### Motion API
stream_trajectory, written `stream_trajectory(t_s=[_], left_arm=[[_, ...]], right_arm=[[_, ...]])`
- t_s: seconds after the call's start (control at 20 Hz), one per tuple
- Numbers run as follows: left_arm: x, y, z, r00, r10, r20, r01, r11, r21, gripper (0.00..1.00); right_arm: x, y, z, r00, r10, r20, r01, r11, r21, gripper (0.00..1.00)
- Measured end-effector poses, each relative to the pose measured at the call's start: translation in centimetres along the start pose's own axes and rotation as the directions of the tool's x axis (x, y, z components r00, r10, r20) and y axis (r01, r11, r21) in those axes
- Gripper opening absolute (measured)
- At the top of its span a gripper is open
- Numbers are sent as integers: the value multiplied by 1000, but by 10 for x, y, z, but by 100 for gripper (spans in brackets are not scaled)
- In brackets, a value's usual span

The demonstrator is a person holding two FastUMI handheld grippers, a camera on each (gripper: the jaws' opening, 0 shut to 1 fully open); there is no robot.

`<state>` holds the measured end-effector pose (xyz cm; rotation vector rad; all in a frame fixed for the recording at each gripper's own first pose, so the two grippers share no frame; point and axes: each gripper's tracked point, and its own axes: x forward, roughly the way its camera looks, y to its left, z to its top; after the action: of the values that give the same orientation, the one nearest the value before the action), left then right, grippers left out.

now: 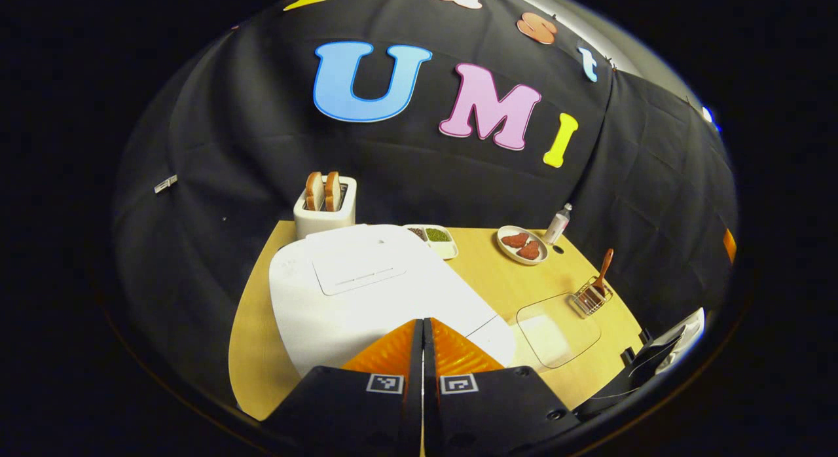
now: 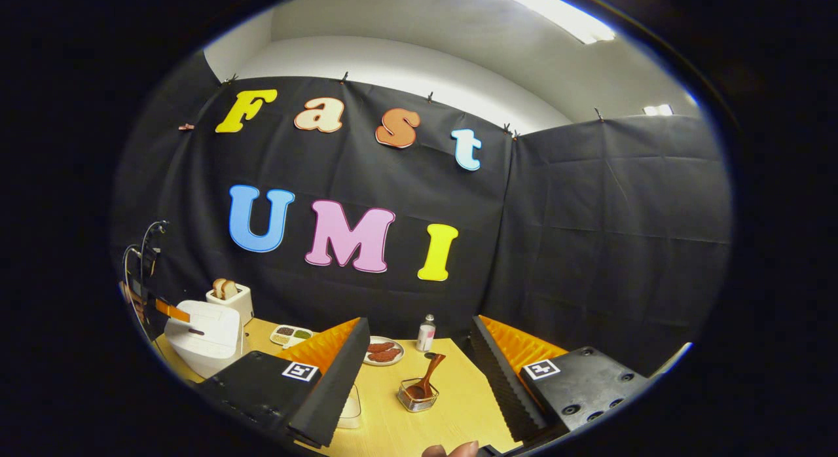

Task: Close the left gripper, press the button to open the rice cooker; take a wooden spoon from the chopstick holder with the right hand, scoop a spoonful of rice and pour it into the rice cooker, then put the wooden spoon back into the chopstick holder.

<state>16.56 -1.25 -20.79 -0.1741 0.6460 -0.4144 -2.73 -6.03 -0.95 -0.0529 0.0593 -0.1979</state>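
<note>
A white rice cooker [image 1: 366, 287] with its lid down sits on the left of the wooden table [image 1: 497, 280]. My left gripper [image 1: 423, 323] is shut, fingers pressed together, its tips over the cooker's front edge. To the right lies a clear container of rice [image 1: 556, 329], and beyond it a wire chopstick holder [image 1: 591, 296] with a wooden spoon [image 1: 603, 270] standing in it. My right gripper [image 2: 419, 352] is open and empty, raised above the table, with the chopstick holder [image 2: 417, 395] and wooden spoon [image 2: 429, 375] between and beyond its fingers. The rice cooker [image 2: 203, 336] stands far left, with the left gripper [image 2: 171, 310] at it.
A toaster [image 1: 325, 208] with bread slices stands behind the cooker. A divided dish of beans [image 1: 435, 237], a plate [image 1: 522, 244] with reddish pieces and a small bottle [image 1: 558, 222] line the table's back. Black cloth walls close in behind and right.
</note>
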Motion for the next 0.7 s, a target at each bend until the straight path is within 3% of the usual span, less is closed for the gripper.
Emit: stream_trajectory(t_s=[0.3, 0.55, 0.7], left_arm=[[20, 11, -24, 997, 6, -81, -8, 1000, -21, 6], [22, 10, -33, 990, 2, -138, -8, 999, -44, 7], [15, 13, -13, 997, 49, -59, -49, 999, 6, 7]], right_arm=[[-6, -21, -3, 999, -50, -10, 50, 999, -8, 97], [-7, -18, 1, 999, -42, -1, 42, 999, -3, 97], [-7, -15, 7, 999, -29, 18, 30, 1000, -5, 97]])
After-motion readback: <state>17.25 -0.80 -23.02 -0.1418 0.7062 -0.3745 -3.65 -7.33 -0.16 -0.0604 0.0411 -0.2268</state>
